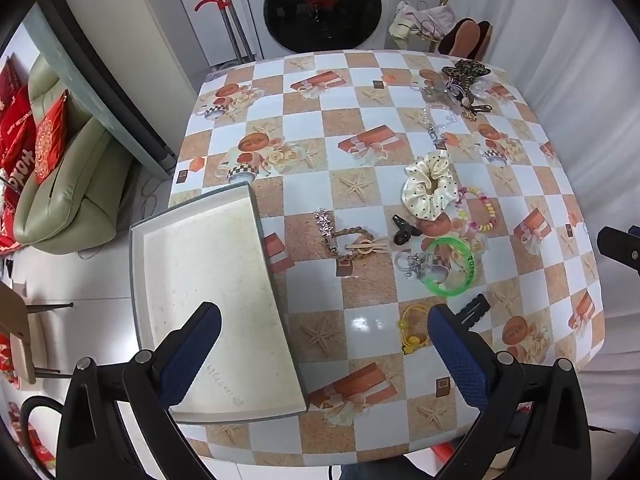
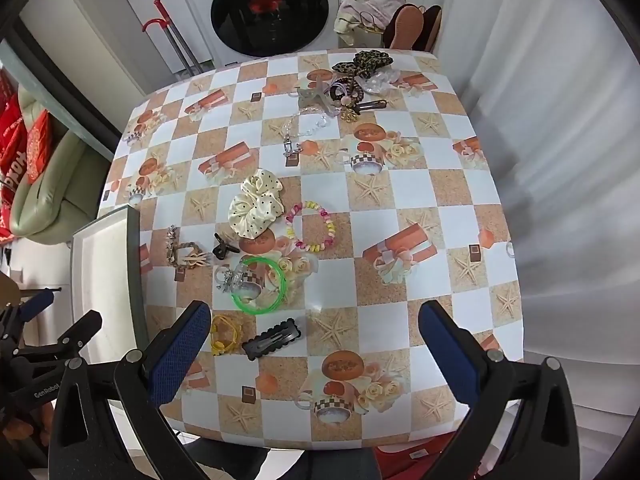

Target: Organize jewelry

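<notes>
While nothing is yet held, both claws are spread wide and empty above the desk (image 2: 460, 208). Left claw (image 1: 324, 340): hovering over the tray's near corner. Right claw (image 2: 316, 340): nearer the jewelry. Tray (image 1: 192, 248), one, bare inside, at the desk's left edge. Black snap clip (image 2: 273, 339), one, just ahead-left of the right claw, long axis running left-low to right-high. Yellow hair tie (image 2: 225, 334), one, beside it. Green bangle (image 2: 260, 286), one. Beaded bracelet (image 2: 310, 226), one. Dotted cream scrunchie (image 2: 256, 206), one. Small black claw clip (image 2: 222, 249), one. Further pieces are heaped at the far edge, count not determinable.
</notes>
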A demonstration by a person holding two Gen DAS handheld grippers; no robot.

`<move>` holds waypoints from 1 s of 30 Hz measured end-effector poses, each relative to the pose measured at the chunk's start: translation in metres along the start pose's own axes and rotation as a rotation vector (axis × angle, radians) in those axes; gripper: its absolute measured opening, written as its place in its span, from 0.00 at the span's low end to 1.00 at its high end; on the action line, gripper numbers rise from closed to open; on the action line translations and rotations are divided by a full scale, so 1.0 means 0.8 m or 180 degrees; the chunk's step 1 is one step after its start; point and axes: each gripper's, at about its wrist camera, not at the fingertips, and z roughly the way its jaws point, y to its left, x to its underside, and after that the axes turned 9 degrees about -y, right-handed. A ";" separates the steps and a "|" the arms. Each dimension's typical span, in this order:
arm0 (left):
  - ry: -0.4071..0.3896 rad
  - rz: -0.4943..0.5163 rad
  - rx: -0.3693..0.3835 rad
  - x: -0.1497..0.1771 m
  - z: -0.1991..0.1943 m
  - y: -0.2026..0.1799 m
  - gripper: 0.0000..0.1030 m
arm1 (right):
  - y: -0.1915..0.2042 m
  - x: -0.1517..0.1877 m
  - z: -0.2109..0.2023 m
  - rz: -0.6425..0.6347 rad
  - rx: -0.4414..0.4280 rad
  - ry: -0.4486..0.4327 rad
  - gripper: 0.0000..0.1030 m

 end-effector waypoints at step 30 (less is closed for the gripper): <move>0.0009 0.0000 -0.0017 0.003 0.002 0.001 1.00 | -0.004 0.006 0.003 0.0041 0.0081 0.0010 1.00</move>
